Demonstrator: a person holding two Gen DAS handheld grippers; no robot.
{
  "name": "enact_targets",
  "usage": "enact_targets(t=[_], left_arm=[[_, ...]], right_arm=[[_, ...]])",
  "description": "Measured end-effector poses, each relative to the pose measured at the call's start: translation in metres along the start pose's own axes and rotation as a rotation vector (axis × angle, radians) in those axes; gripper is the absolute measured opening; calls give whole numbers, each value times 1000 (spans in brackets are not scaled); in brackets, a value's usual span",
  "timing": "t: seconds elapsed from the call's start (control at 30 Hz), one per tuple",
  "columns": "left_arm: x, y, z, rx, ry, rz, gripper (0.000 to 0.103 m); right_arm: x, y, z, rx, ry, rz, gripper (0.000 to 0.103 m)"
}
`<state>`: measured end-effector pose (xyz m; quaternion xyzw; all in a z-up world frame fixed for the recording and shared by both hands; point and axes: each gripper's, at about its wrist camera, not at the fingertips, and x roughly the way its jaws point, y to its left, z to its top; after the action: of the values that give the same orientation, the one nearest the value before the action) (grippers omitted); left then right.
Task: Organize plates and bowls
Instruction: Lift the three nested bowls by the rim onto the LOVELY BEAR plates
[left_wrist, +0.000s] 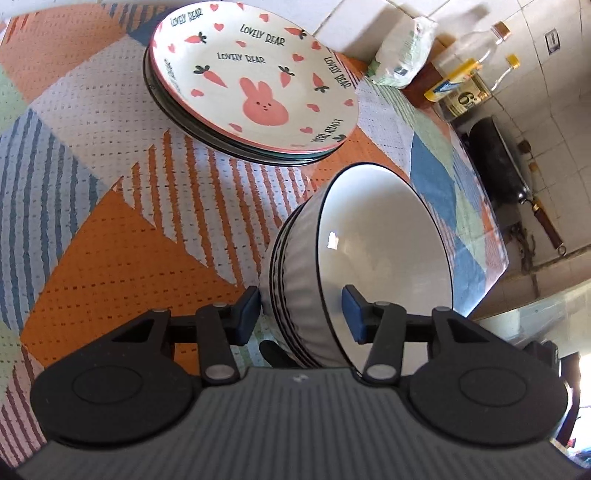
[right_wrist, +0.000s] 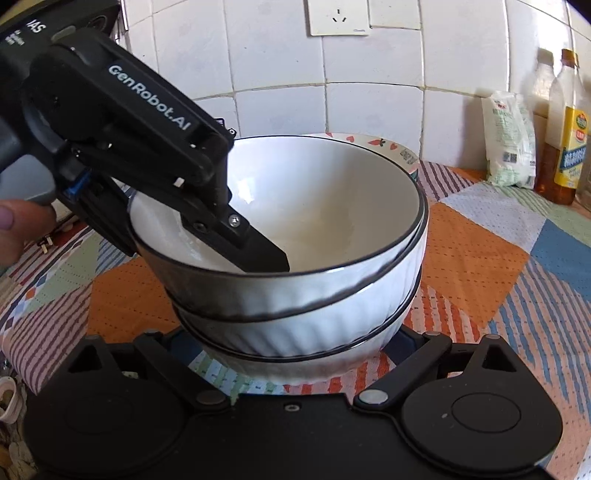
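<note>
White ribbed bowls (right_wrist: 314, 295) w/ black rims, nested stack on patchwork cloth (left_wrist: 110, 258), mid worktop. Left gripper (left_wrist: 301, 314) straddles top bowl's wall: one finger inside, one outside, fingers apart, pads not seen pressing. Right gripper low before stack; its fingers hidden behind the bowls, can't tell state. Plate stack (left_wrist: 255, 85), rabbit plate on top, just beyond bowls toward far edge. Oil bottles (right_wrist: 565, 129), white bag (right_wrist: 511, 144) at far edge by tiled wall.
</note>
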<state>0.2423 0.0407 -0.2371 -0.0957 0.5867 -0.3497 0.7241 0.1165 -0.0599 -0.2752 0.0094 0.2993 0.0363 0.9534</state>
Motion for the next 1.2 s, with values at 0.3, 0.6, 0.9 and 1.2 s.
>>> enact_targets(t=[0.3,0.6,0.9,1.2], left_arm=[[2,0,1,36,-26,-7,47],[-4,-10,2,73,-23,23,47],[-38,-28,19,82,-17,51,47],[-59,-33,46,62,-119,41,47]], right_arm=[[1,3,-7,-73,-22,-17,98],[-5,12,-3,-32,-9,-61,98],[-18,15,27,-36,-25,-39,98],[-10,-1,72,-102,-55,0,98]])
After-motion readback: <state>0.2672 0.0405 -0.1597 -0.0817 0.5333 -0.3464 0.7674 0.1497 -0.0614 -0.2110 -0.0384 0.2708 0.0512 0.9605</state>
